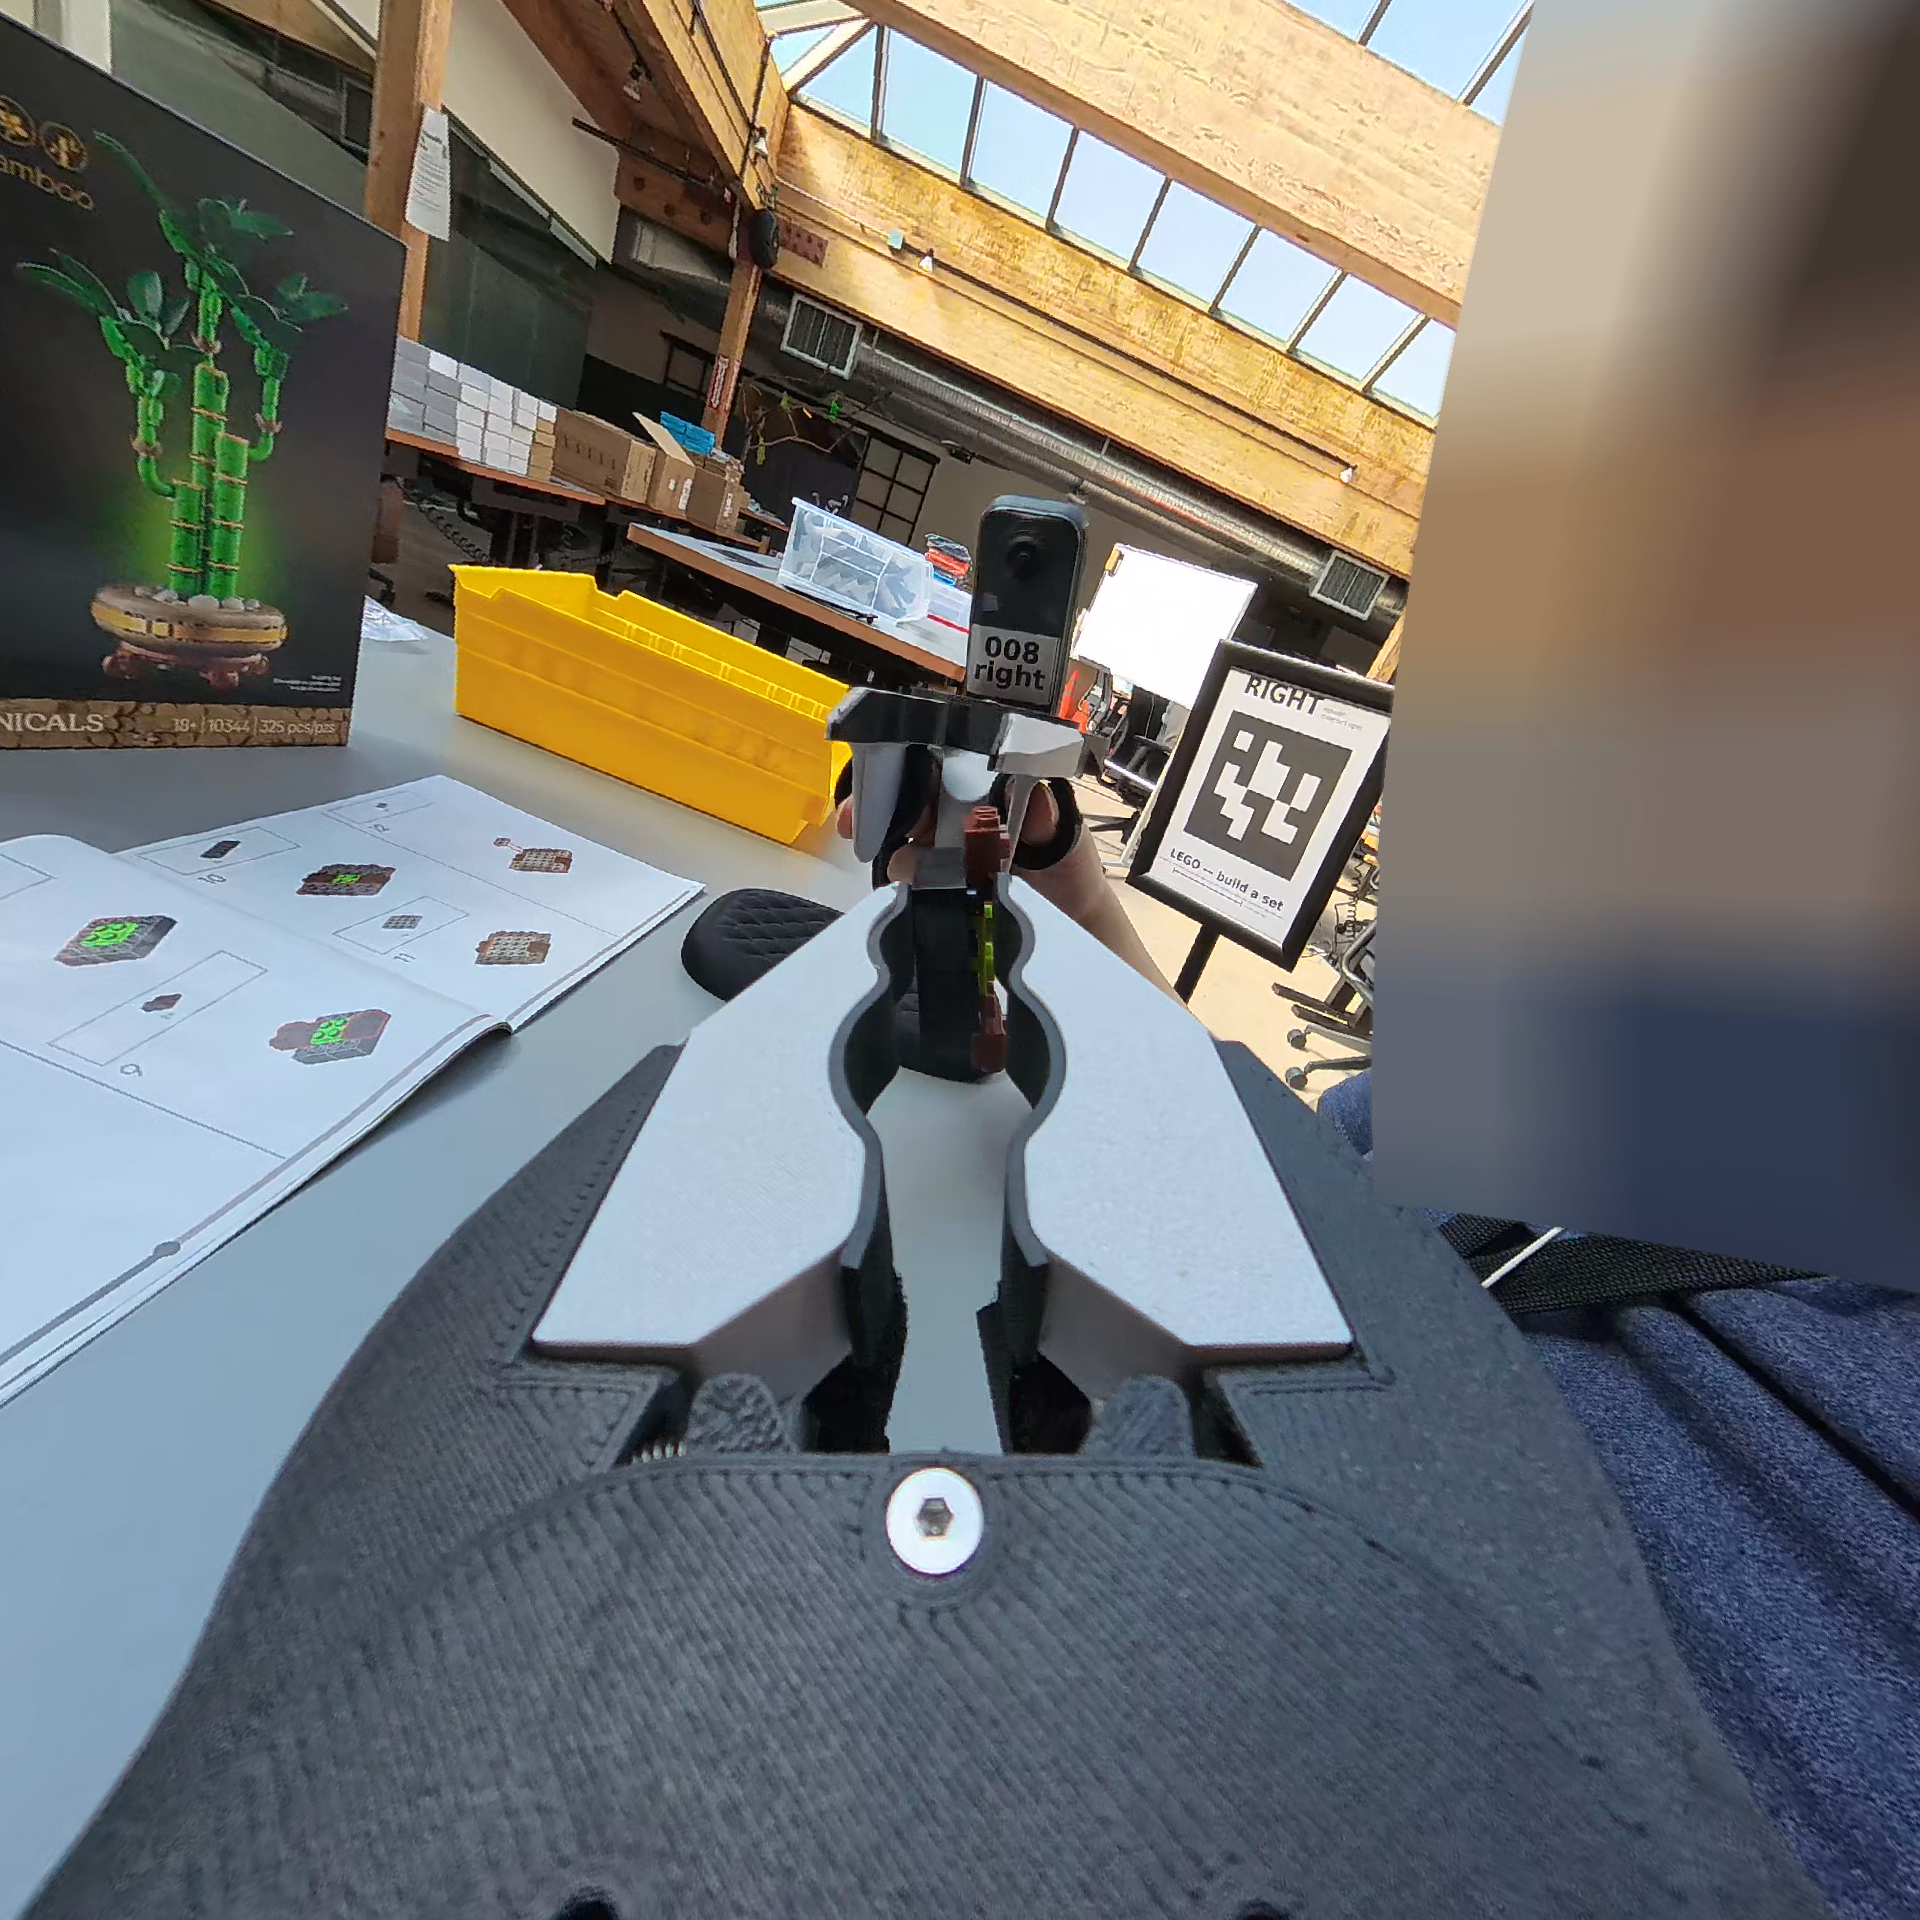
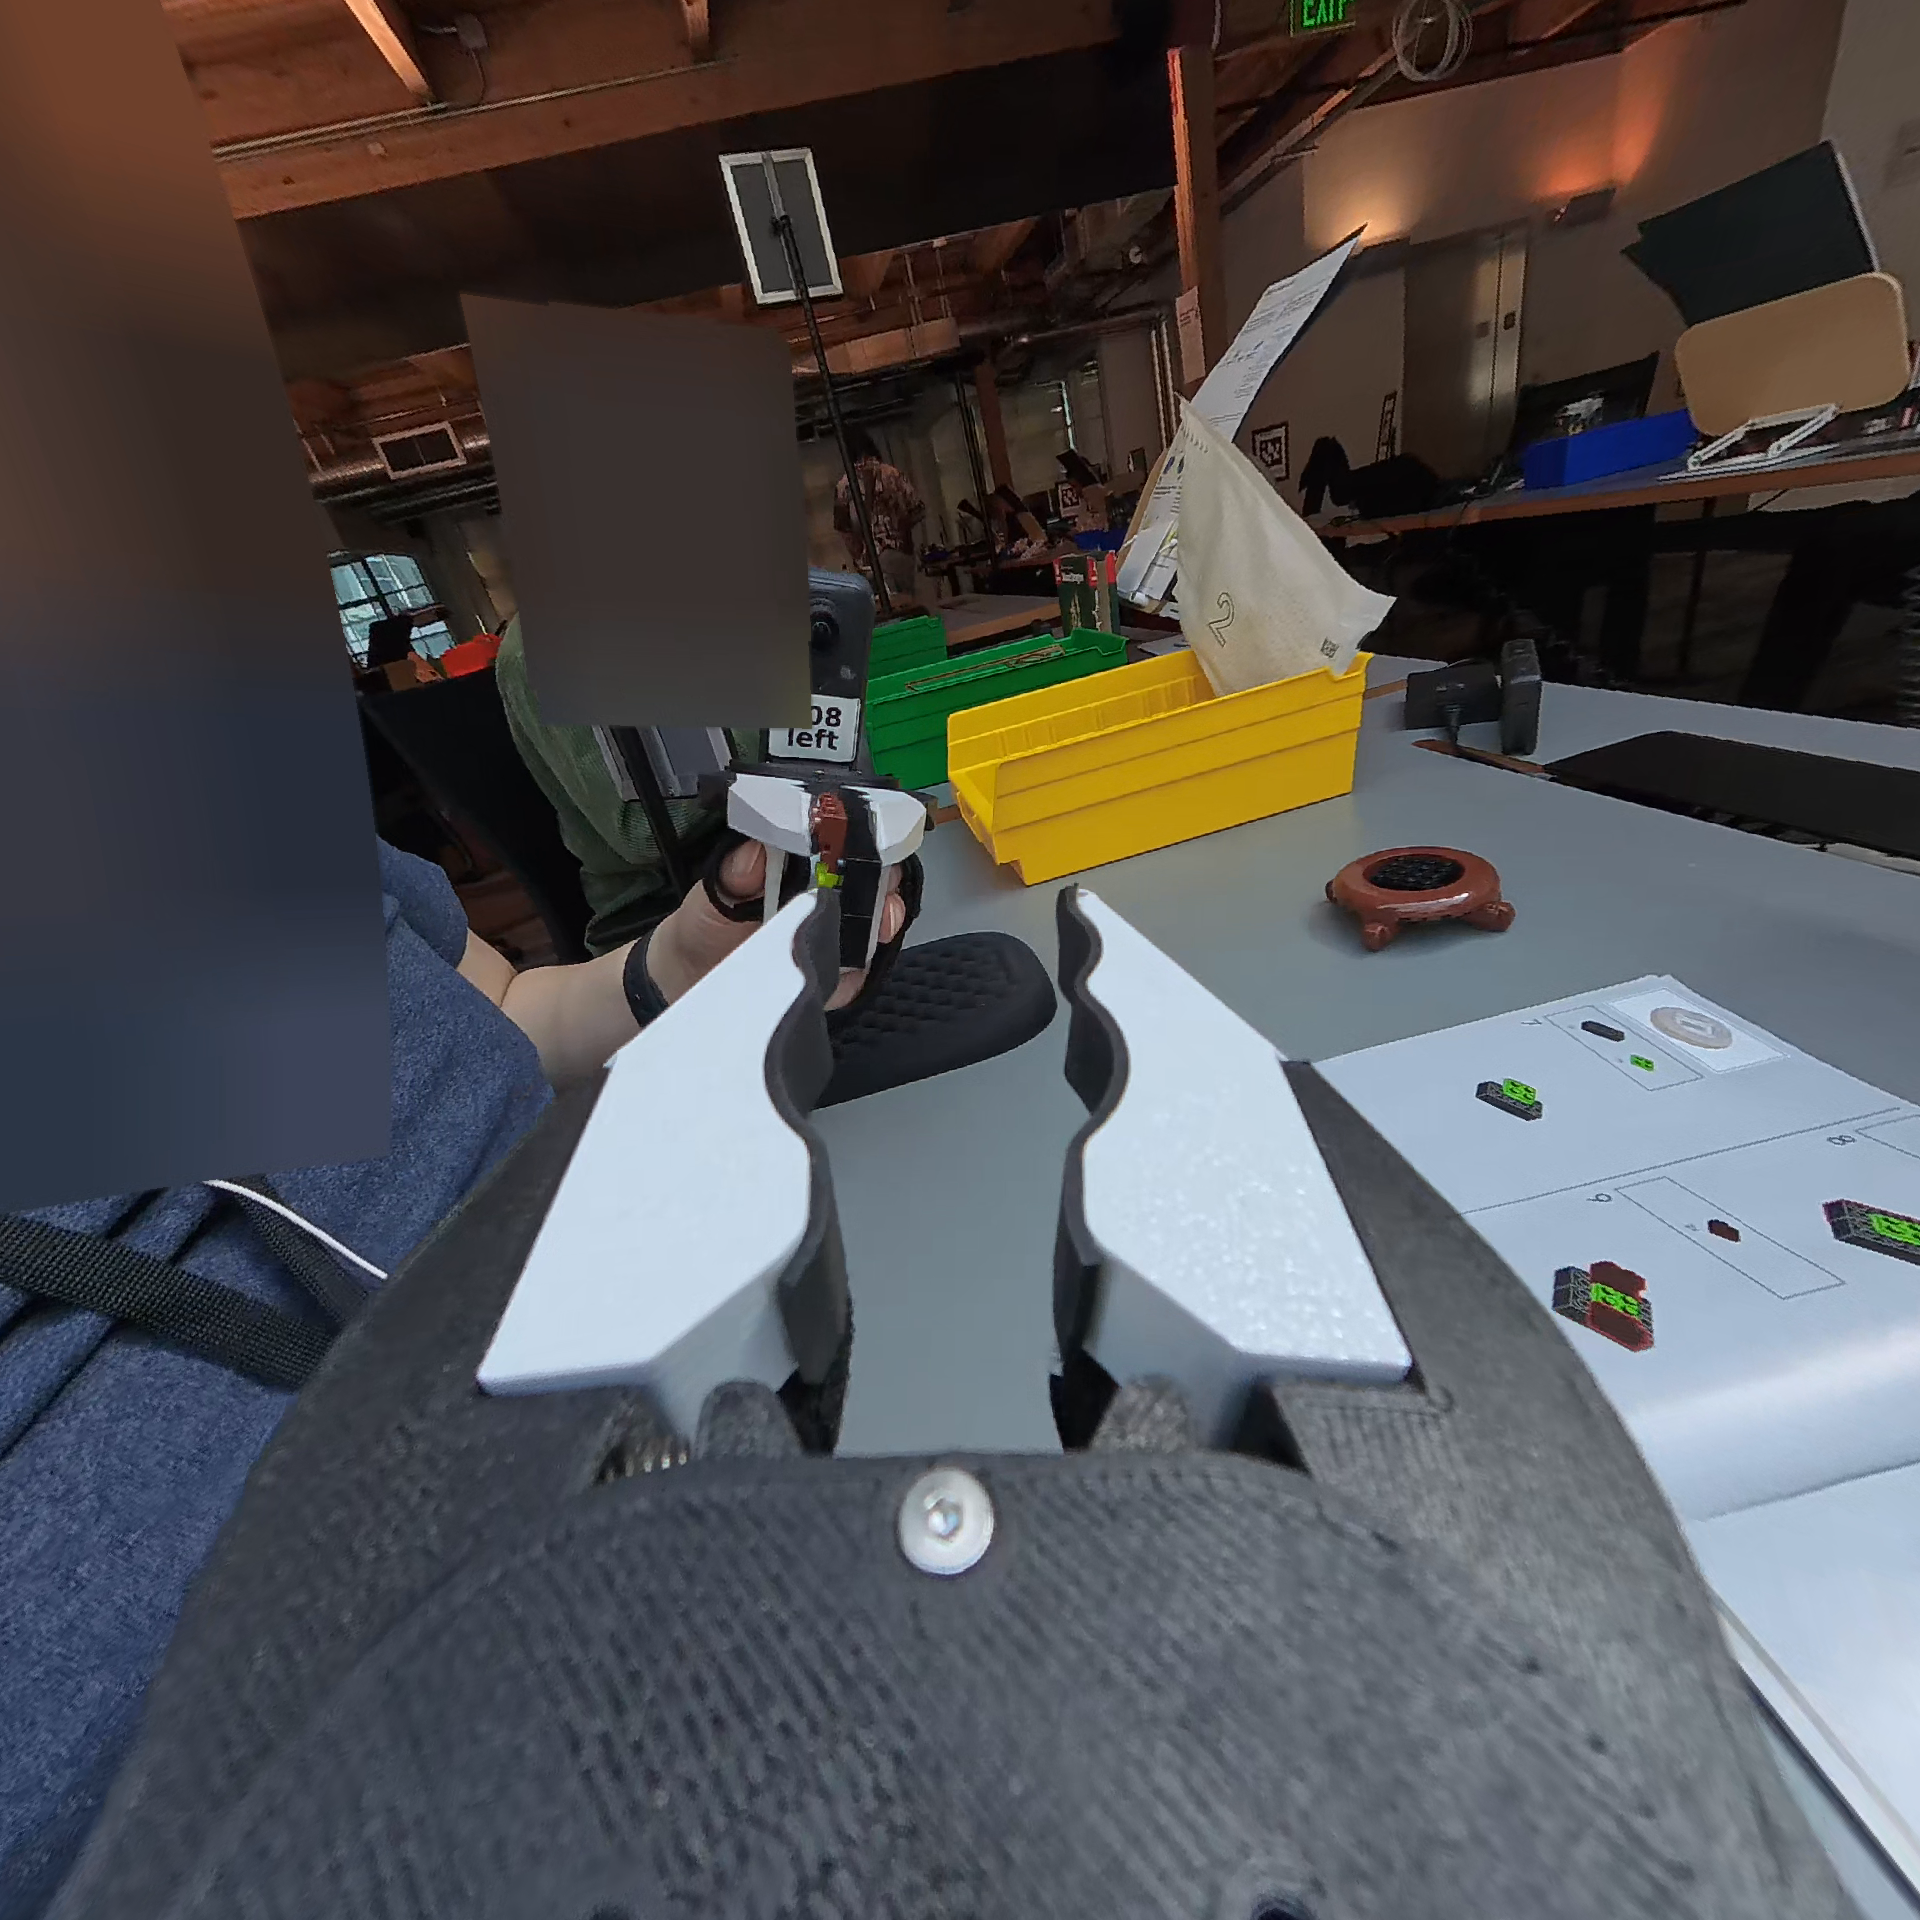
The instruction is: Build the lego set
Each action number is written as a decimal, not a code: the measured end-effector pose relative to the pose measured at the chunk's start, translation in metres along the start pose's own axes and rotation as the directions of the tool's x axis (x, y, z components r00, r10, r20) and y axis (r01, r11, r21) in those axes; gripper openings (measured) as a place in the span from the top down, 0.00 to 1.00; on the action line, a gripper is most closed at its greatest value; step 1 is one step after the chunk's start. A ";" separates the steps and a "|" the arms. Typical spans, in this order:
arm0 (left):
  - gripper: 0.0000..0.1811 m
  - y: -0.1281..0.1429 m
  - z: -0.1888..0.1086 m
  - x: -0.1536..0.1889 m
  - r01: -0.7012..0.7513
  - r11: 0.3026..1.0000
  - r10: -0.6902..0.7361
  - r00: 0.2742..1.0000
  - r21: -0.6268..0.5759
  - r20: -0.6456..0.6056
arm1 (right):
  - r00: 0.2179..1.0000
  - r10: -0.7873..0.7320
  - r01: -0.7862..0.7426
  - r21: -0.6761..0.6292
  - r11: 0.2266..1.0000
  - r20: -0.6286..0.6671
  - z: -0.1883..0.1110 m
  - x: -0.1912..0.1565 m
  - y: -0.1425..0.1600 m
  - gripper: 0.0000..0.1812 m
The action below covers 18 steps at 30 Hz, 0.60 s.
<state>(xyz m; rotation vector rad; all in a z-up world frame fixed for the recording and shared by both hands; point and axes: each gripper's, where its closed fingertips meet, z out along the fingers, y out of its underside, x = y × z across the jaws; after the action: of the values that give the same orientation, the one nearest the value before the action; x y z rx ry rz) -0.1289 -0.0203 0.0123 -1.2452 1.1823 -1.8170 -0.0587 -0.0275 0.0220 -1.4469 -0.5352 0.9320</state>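
My left gripper (image 1: 948,914) is shut on a small lego assembly (image 1: 940,977) of black bricks with brown and lime green pieces, and holds it above the grey table (image 1: 156,1403). The same assembly (image 2: 847,883) shows in the right wrist view, in the left gripper (image 2: 831,862). My right gripper (image 2: 940,904) is open and empty. It faces the left one a short way off, and shows in the left wrist view (image 1: 956,821) just behind the assembly. A round brown lego stand (image 2: 1418,894) with a black studded middle sits on the table to the right.
An open instruction booklet (image 1: 312,987) lies on the table and shows in the right wrist view (image 2: 1662,1195). A yellow bin (image 2: 1153,758) holds a paper bag (image 2: 1257,582). The set's box (image 1: 187,416) stands at the back left. A black padded rest (image 2: 935,997) lies under the grippers. A framed sign (image 1: 1268,810) stands beyond the table's edge. Spacing between my two grippers at the tips: around 8 cm.
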 end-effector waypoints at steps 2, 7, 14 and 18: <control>0.94 0.002 0.001 0.001 0.004 1.000 -0.004 1.000 -0.007 -0.003 | 1.000 0.011 -0.011 -0.003 1.000 0.014 0.003 -0.002 0.003 0.77; 0.94 0.004 0.002 0.002 0.005 1.000 -0.005 1.000 -0.018 -0.004 | 0.999 0.029 -0.028 -0.015 0.999 0.036 0.009 -0.005 0.008 0.77; 0.94 0.005 -0.001 -0.001 0.016 1.000 -0.016 1.000 -0.021 0.010 | 0.998 0.049 -0.048 -0.026 0.999 0.047 0.014 -0.006 0.015 0.77; 0.94 0.004 -0.004 -0.005 0.026 1.000 -0.025 0.999 -0.017 0.025 | 0.997 0.064 -0.063 -0.029 0.998 0.051 0.015 -0.005 0.019 0.77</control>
<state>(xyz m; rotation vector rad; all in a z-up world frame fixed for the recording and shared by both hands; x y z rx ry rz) -0.1311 -0.0163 0.0058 -1.2950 1.1759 -1.8078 -0.0774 -0.0252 0.0065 -1.4746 -0.5447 1.0188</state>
